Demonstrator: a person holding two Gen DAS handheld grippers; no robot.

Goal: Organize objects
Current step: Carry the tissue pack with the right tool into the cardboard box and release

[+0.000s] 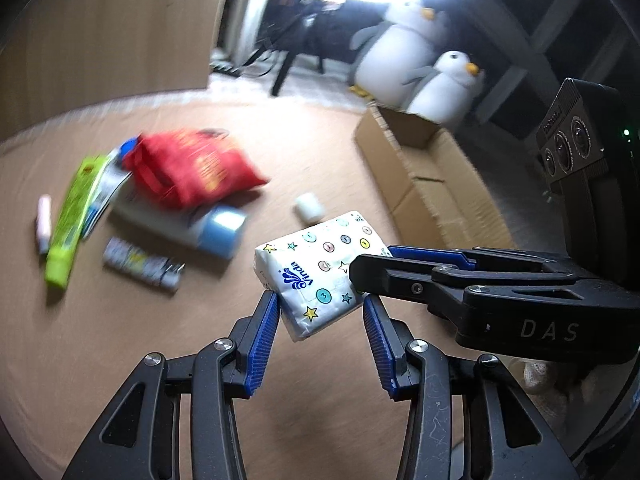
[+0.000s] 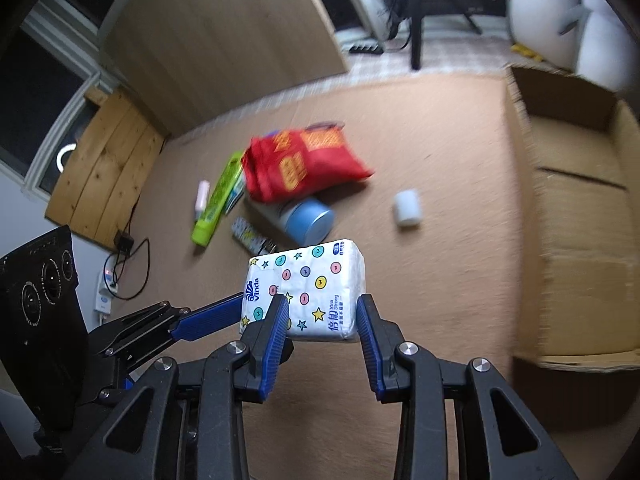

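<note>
Both sets of jaws squeeze one tissue pack (image 2: pixel 306 294): the left gripper (image 1: pixel 320 312) and the right gripper (image 2: pixel 322 316) hold it together, up above the brown floor (image 2: pixel 440 260). A cardboard box (image 2: pixel 576 240) sits open nearby on the right.

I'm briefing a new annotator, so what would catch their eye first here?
A white Vinda tissue pack with coloured dots and stars, clamped between the left gripper and right gripper above the tan floor. Behind it lies a red snack bag on a clutter pile; an open cardboard box sits right.
</note>
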